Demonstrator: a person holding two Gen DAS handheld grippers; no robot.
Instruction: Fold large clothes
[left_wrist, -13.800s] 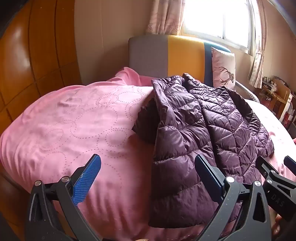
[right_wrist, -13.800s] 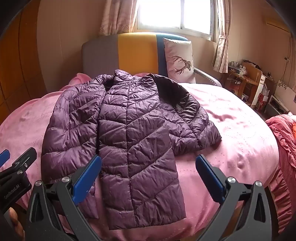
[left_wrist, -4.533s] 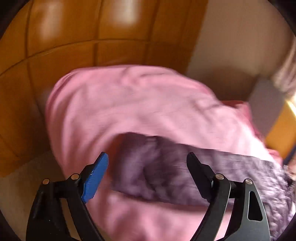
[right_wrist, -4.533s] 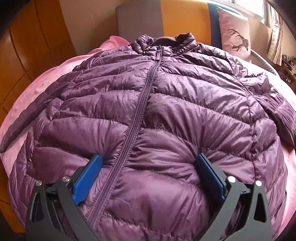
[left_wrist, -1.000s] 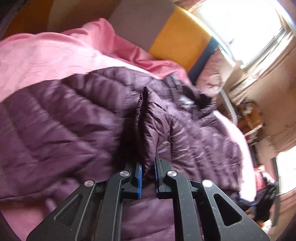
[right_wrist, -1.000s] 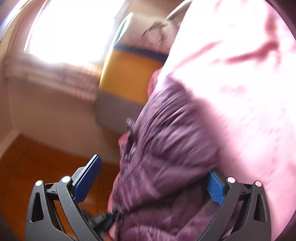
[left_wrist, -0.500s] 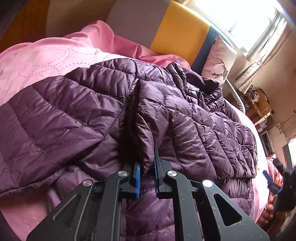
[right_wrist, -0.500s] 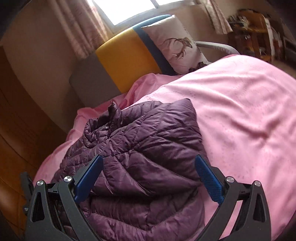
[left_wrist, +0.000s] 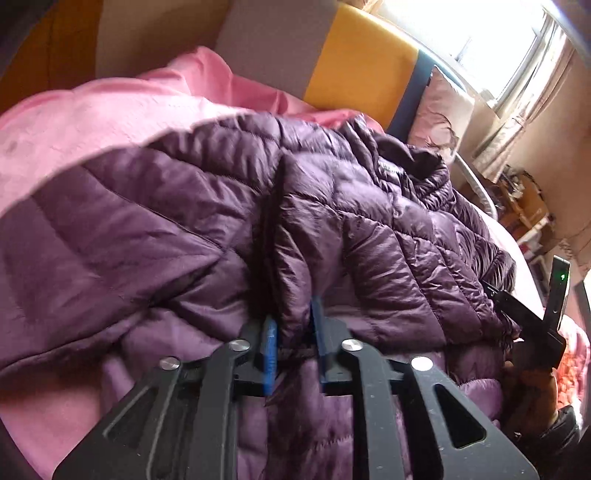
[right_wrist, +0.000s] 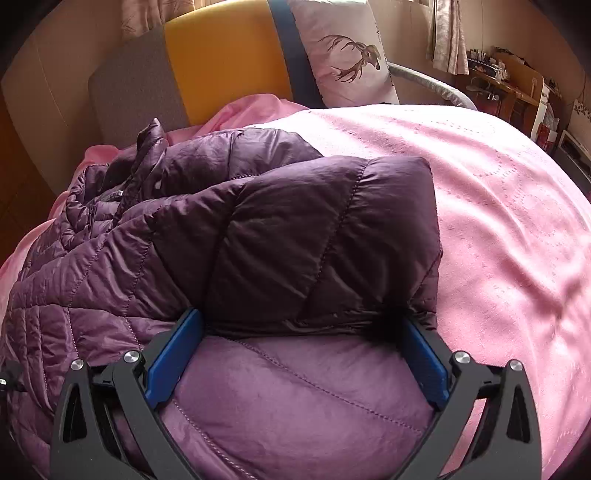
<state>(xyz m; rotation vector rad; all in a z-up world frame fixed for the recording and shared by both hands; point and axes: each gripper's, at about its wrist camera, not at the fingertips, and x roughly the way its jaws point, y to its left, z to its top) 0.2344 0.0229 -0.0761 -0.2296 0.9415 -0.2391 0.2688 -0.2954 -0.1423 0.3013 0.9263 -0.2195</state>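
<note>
Bedroom, pink bed (right_wrist: 498, 192) with a grey-yellow-blue headboard (right_wrist: 221, 62) and a deer pillow (right_wrist: 343, 51) leaning on it by the window. Purple puffer jacket (left_wrist: 155, 229) lies across the bed on the headboard's near side, collar end toward the headboard.

Left side of the jacket: a second ago the left tool (left_wrist: 293, 332) was clamped tight on a raised fold of sleeve fabric; now its jaws are opening, narrow gap, the fold still standing between the blue pads but seemingly no longer pinched. Reads as a release: left sleeve is laid over the jacket's body.

Right side of the jacket: the right tool (right_wrist: 295, 354) has swung round fast from the far edge and now sits low over the hem end, jaws wide, nothing gripped, blue pads either side of a folded-over panel. Right sleeve is already tucked in on top.

Meaning: both sides folded inward, jacket is a narrower strip. Next step probably a hem-to-collar fold toward the headboard. Puffy fabric may spring back open.
</note>
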